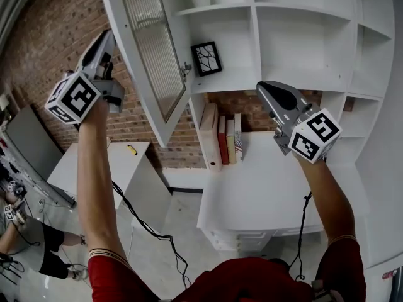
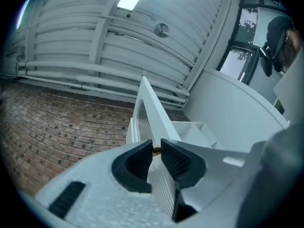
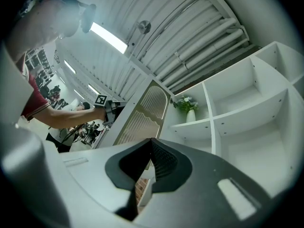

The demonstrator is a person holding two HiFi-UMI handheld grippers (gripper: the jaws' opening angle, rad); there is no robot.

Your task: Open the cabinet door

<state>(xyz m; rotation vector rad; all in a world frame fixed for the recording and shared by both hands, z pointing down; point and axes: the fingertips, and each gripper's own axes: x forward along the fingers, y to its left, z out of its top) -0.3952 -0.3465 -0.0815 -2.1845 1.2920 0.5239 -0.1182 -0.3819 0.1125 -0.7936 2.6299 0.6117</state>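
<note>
Cabinet door [image 1: 146, 58], white-framed, ribbed glass pane [image 1: 141, 24], open

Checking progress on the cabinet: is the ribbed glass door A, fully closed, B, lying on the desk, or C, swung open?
C: the cabinet door stands swung out from the shelves, its edge between the jaws of the left hand-held gripper.

Both bare arms reach up and forward, the left arm [image 1: 97, 168] raising the left gripper [image 1: 108, 38], its jaws pinched on a small brass knob [image 2: 156, 150], while the right arm [image 1: 327, 187] holds the right gripper [image 3: 151, 144] up-tilted, jaws pressed together and empty.
</note>
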